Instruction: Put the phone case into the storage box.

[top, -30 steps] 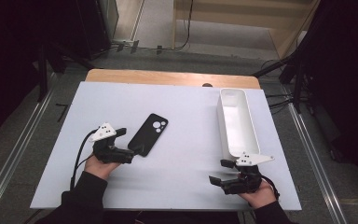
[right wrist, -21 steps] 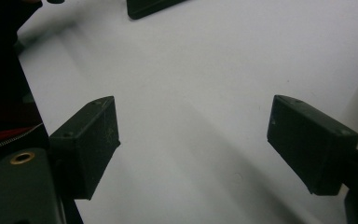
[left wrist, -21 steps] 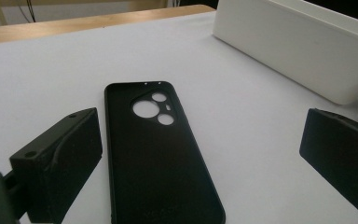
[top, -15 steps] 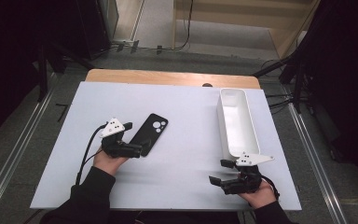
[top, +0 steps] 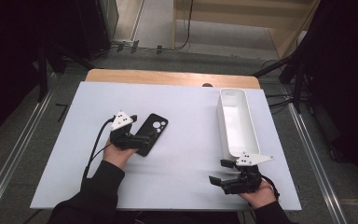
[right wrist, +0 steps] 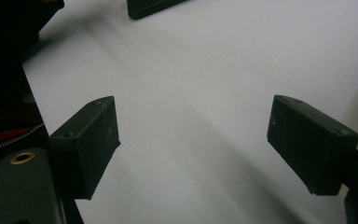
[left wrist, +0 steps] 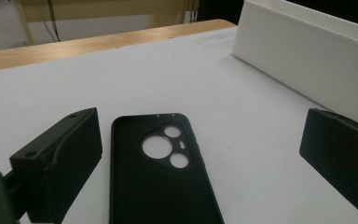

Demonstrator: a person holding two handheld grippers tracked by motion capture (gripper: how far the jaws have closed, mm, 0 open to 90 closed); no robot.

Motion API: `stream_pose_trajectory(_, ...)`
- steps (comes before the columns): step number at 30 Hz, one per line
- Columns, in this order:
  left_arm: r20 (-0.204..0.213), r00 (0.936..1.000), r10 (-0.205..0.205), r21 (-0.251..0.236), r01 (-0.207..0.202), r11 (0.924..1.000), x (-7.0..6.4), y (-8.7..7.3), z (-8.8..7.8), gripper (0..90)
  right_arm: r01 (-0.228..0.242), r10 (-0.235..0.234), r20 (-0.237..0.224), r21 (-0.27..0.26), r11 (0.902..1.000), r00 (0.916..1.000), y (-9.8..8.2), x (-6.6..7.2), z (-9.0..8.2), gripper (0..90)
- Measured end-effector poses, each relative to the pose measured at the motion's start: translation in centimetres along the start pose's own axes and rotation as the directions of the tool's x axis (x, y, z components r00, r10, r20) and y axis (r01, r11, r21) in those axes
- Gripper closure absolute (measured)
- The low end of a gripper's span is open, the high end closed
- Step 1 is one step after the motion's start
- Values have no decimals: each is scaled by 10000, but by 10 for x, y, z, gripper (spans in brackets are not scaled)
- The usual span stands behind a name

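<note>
Left gripper (left wrist: 200, 154) astride phone case (left wrist: 161, 182) (untouched)

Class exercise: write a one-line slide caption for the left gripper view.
Open left gripper straddles a black phone case lying on the white table, white tray behind.

The phone case (top: 149, 133) is plain black, its camera cut-outs showing the pale surface beneath. The table top (top: 182, 107) is a flat white with a faint bluish cast, edged at the far side by a light wooden strip (top: 168, 77). The tray (top: 237, 122) is plain white. Both the left gripper (top: 144, 140) and right gripper (top: 218, 171) are black, each topped by a pale grey plate, and the sleeve (top: 93, 196) is black
</note>
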State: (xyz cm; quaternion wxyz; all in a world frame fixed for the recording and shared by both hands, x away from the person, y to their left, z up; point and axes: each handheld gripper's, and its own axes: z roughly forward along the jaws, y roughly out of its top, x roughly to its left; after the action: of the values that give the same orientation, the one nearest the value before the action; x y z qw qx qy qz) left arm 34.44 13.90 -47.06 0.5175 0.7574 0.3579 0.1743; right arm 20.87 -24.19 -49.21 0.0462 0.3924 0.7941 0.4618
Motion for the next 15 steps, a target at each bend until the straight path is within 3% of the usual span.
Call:
stream_pose_trajectory(2, -296, 9995, -75, 21, 76, 10000, -2, 2, 4, 0, -2, 2, -21, -20, 10000, 10000, 0, 0, 0, 151)
stream_pose_trajectory(6, -504, 9982, -336, -155, 329, 9993, -3, 3, 10, 0, -12, 12, 0, -8, 10000, 10000, 0, 0, 0, 151)
stream_pose_trajectory(15, -516, 9976, -472, -149, 465, 9988, -1, -1, 13, 0, -80, 80, 1, -68, 9999, 10000, -1, -1, 0, 151)
